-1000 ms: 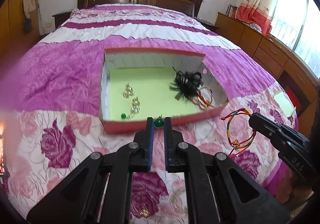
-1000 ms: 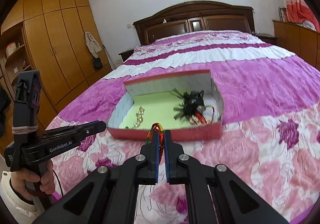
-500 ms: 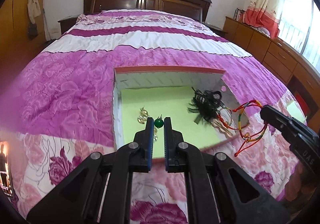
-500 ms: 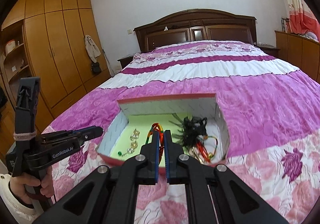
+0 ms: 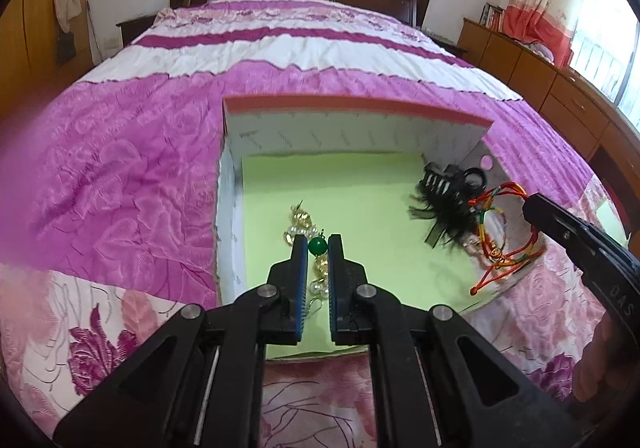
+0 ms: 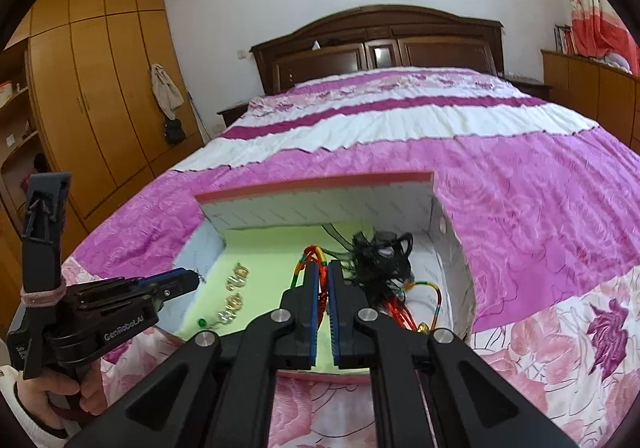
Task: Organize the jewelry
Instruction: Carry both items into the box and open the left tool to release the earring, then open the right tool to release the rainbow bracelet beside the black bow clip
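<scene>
An open box with a red rim (image 5: 352,104) (image 6: 312,184) and a pale green floor lies on the bed. My left gripper (image 5: 318,248) is shut on a green bead earring (image 5: 318,247) and hangs over the box's near left part, above gold and pearl earrings (image 5: 298,226) (image 6: 236,288). My right gripper (image 6: 322,268) is shut on a multicoloured cord bracelet (image 6: 314,254) (image 5: 500,248) over the box's right side, close to a black feathered hair clip (image 5: 448,204) (image 6: 380,252). Another green bead earring (image 6: 201,323) lies near the box's front wall.
The box rests on a pink and white floral quilt (image 5: 120,176). A dark wooden headboard (image 6: 380,44) stands at the far end, a wardrobe (image 6: 100,88) to the left, low cabinets (image 5: 540,76) to the right. A hand (image 6: 52,396) grips the left gripper's handle.
Both grippers have moved forward and down from in front of the box to over its inside, still carrying the green earring and the cord bracelet. The box's contents have not moved.
</scene>
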`<state>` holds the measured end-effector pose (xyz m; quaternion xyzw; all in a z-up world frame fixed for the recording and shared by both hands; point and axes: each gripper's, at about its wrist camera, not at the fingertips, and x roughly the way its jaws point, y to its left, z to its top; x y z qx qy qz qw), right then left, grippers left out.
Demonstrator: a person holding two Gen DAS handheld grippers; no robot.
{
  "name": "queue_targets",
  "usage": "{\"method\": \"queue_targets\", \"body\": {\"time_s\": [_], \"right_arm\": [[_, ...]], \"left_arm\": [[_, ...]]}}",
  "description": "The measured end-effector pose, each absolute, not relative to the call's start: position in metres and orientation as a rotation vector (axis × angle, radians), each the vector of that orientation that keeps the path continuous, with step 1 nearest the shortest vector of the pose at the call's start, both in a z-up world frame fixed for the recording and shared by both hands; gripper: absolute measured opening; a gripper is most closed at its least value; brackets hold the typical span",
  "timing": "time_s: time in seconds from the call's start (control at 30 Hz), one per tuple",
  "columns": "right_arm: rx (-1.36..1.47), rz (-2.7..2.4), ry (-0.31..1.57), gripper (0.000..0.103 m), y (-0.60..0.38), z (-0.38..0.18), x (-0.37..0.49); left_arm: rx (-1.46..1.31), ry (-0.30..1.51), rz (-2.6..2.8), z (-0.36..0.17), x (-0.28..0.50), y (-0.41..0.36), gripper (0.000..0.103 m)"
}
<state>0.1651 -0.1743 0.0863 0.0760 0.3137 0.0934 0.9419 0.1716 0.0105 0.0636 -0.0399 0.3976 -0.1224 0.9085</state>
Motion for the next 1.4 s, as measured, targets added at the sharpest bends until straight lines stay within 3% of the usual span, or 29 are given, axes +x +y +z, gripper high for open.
{"method": "queue_targets", "body": {"time_s": [0.53, 0.7, 0.87, 1.4], "right_arm": [[0.186, 0.156, 0.759, 0.006, -0.182, 0.043, 0.182], [0.218, 0.167, 0.760, 0.008, -0.185, 0.047, 0.180], [0.246, 0.178, 0.755, 0.024, -0.187, 0.055, 0.174], [0.284, 0.180, 0.706, 0.024, -0.192, 0.097, 0.120]], "left_arm": [[-0.071, 0.865, -0.228, 0.042, 0.178, 0.012, 0.002], [-0.068, 0.874, -0.231, 0.043, 0.177, 0.012, 0.003], [-0.079, 0.874, -0.237, 0.049, 0.172, 0.013, 0.005], [-0.111, 0.851, -0.265, 0.085, 0.127, 0.027, 0.007]]}}
